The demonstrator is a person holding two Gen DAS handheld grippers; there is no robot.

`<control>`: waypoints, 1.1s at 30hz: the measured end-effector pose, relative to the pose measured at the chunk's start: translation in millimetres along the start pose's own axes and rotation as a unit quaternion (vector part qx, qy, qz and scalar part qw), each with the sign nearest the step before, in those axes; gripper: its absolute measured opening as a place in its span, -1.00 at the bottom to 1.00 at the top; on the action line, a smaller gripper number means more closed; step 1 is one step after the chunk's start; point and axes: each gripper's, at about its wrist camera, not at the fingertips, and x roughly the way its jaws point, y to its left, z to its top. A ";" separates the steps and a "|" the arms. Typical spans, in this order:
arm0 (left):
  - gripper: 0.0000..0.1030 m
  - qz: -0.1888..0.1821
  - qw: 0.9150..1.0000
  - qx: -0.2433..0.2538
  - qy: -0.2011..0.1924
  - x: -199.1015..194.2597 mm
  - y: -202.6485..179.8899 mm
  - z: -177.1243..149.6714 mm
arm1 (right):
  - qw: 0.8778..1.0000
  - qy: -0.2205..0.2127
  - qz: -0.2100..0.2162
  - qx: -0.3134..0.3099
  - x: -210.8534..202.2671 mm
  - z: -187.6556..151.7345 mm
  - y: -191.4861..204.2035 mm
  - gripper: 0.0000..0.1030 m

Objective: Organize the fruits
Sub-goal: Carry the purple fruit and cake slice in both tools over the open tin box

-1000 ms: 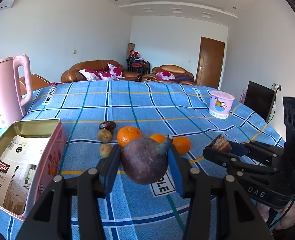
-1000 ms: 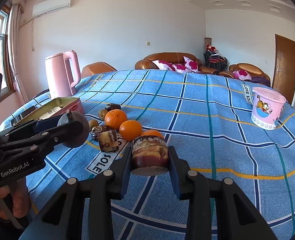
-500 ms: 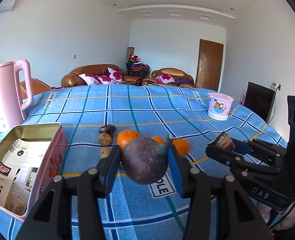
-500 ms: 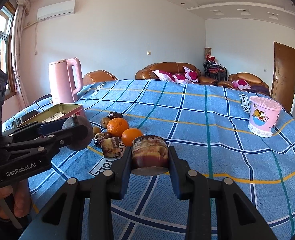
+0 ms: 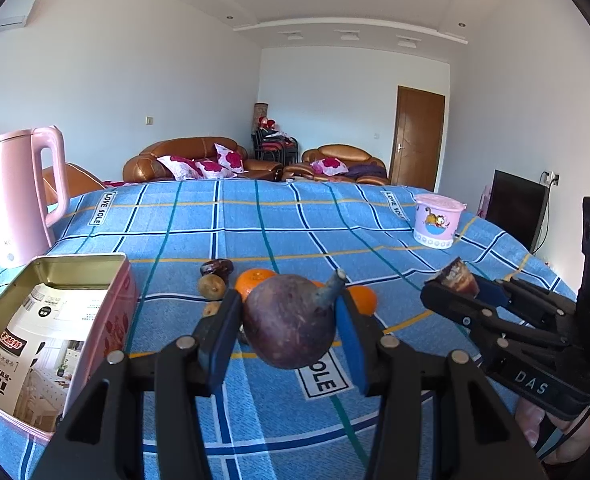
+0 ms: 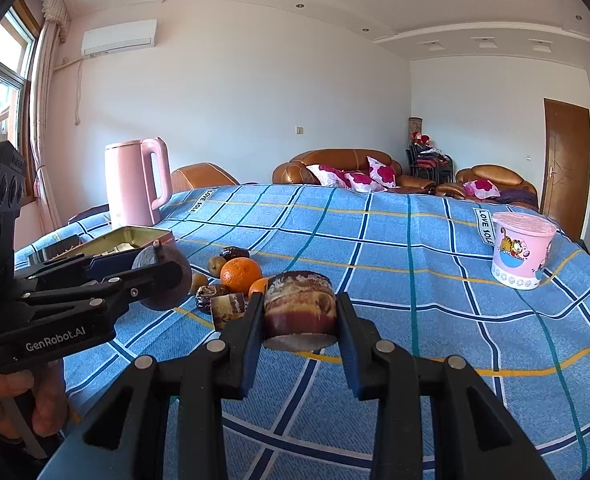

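My left gripper (image 5: 289,324) is shut on a round purple fruit with a stem (image 5: 291,320), held above the blue checked cloth (image 5: 255,232); it also shows in the right wrist view (image 6: 163,280). My right gripper (image 6: 299,312) is shut on a short brown sugarcane piece (image 6: 299,308), also seen in the left wrist view (image 5: 457,278). On the cloth lie oranges (image 6: 241,276), kiwis (image 5: 211,286), a dark date (image 5: 217,268) and another cane piece (image 6: 227,310). An open tin box (image 5: 51,328) sits at the left.
A pink kettle (image 5: 19,196) stands behind the tin box. A pink cartoon cup (image 6: 521,254) stands at the far right of the cloth. Sofas and a door lie beyond the table.
Both grippers have risen a little with their loads; the table and fruits sit lower in both views. Grips are unchanged.
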 end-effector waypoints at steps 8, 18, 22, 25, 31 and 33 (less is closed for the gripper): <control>-0.05 0.004 1.000 0.004 -0.021 -13.0 2.5 6.2 | 1.000 -0.005 0.002 -0.013 -2.6 9.0 13.4 -0.29; -0.05 0.013 1.000 -0.003 -0.028 -22.9 18.4 12.8 | 1.000 -0.002 0.011 -0.018 2.8 24.1 30.2 -0.29; -0.05 0.028 0.999 -0.016 -0.031 -27.6 33.1 17.5 | 1.000 -0.002 0.021 -0.020 3.2 38.3 38.9 -0.29; -0.05 0.044 0.998 -0.017 -0.037 -32.7 43.6 20.7 | 0.999 -0.004 0.037 -0.023 5.2 49.9 49.0 -0.29; -0.05 0.082 0.996 -0.021 -0.041 -42.1 70.7 22.7 | 0.997 0.001 0.063 -0.036 18.9 66.1 76.3 -0.29; -0.05 0.097 0.994 -0.024 -0.040 -43.3 81.1 23.1 | 0.997 0.004 0.070 -0.039 23.5 70.4 85.2 -0.29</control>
